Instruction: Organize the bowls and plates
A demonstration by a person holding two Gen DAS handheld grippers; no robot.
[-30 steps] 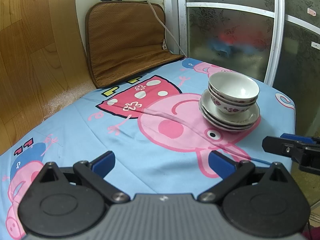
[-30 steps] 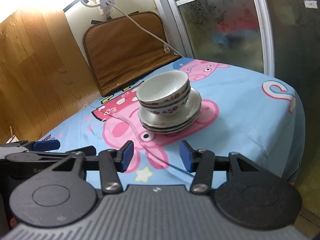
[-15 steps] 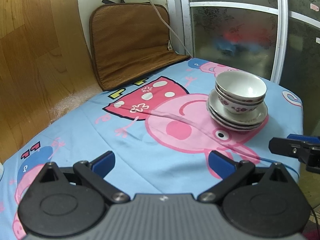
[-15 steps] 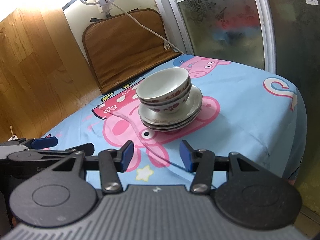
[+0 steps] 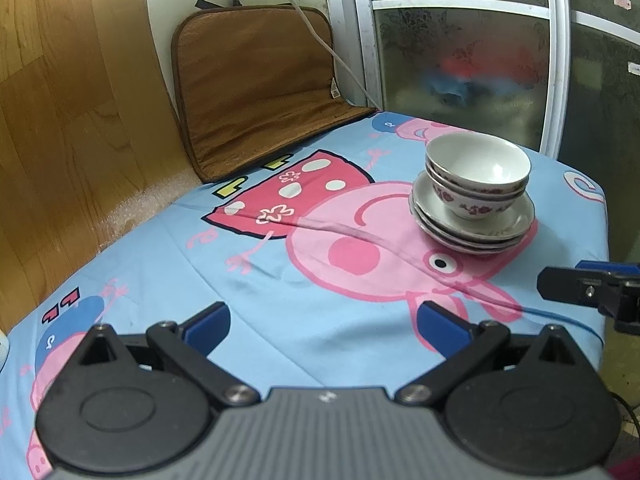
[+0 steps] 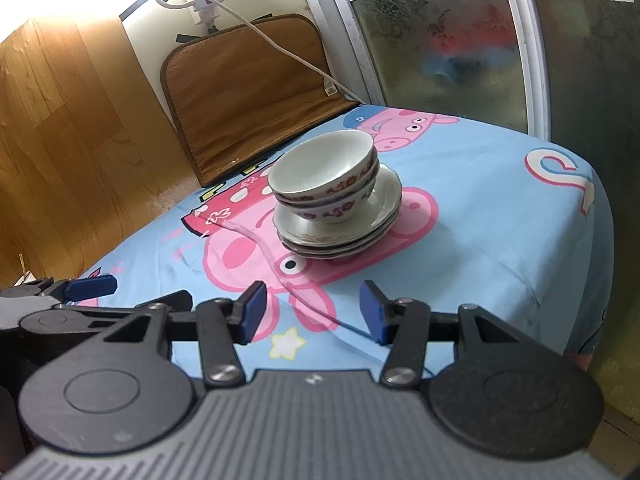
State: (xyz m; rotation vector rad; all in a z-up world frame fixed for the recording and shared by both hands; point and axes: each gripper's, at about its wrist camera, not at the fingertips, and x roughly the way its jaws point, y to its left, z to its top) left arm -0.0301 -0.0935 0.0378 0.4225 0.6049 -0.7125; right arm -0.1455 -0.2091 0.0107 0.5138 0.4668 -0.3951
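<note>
White porcelain is the main thing in the left wrist view: two nested bowls (image 5: 478, 174) sit on a stack of plates (image 5: 474, 220) in the right middle of the frame, on the counter with a blue cartoon cloth (image 5: 280, 280). Compared with one second ago the stack looks a little nearer and more to the right, yet nothing on the counter has changed place, so I judge the dishes are already gathered. The left claw (image 5: 322, 322) is at the bottom, its jaws wide apart and empty. The right claw (image 5: 588, 286) is cut off by the right edge.

In the right wrist view the bowls (image 6: 324, 174) and plates (image 6: 340, 224) stand in the centre. The right claw (image 6: 312, 312) has its jaws about half apart, holding nothing. How many plates are stacked is hard to count. Frosted glass (image 6: 440, 40) blurs what is behind it.
</note>
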